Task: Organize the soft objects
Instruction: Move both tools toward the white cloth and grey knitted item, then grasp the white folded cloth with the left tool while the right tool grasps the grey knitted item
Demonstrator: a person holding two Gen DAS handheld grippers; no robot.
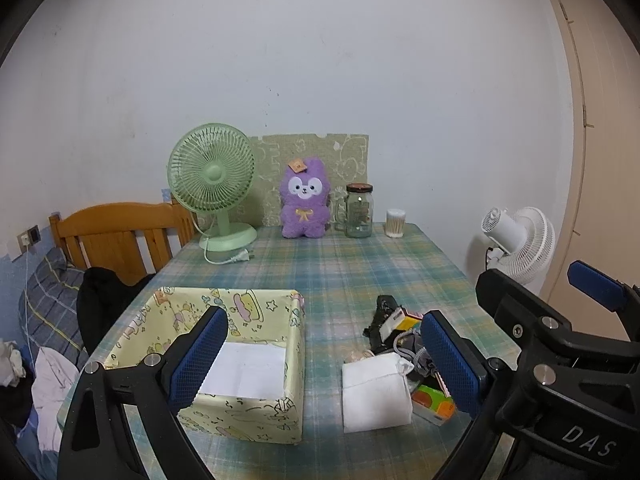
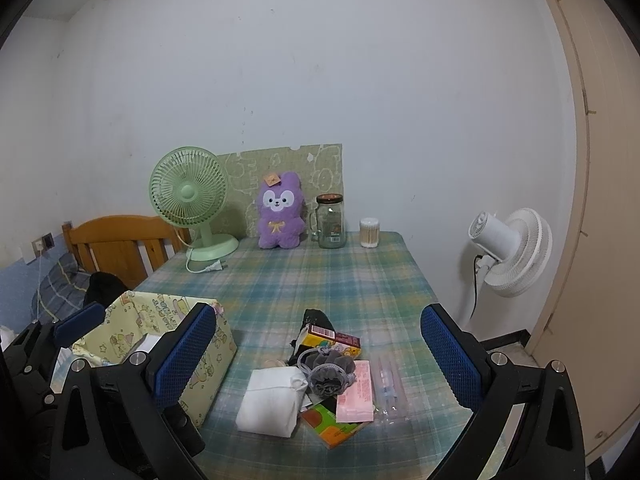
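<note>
Progress looks near zero: pale yellow cartoon-print cardboard box sits open on the plaid blue-green tablecloth and holds only a white paper sheet on its floor, no soft items that I can see.

Pile of mixed stuff lies just right of the box, apart from it. Soft candidates in it: white folded cloth pad, grey mesh bath pouf with cord loop, black fabric piece at the far end (glove or sock, cannot tell). Non-soft bits are mixed in: small orange-and-maroon carton, pink flat packet, orange-green packet, clear plastic wrapper to the right.

Left gripper has its blue pads spread wide, nothing between them, hovering over the gap between box and white pad. Right gripper is likewise spread wide and empty, above the pile, not touching it.

Purple plush rabbit with yellow bow stands at the far table edge, between the green desk fan and the glass jar (may count as soft too).

Judgement: everything is left to do; the white pad is nearest the box, likely first pick.
</note>
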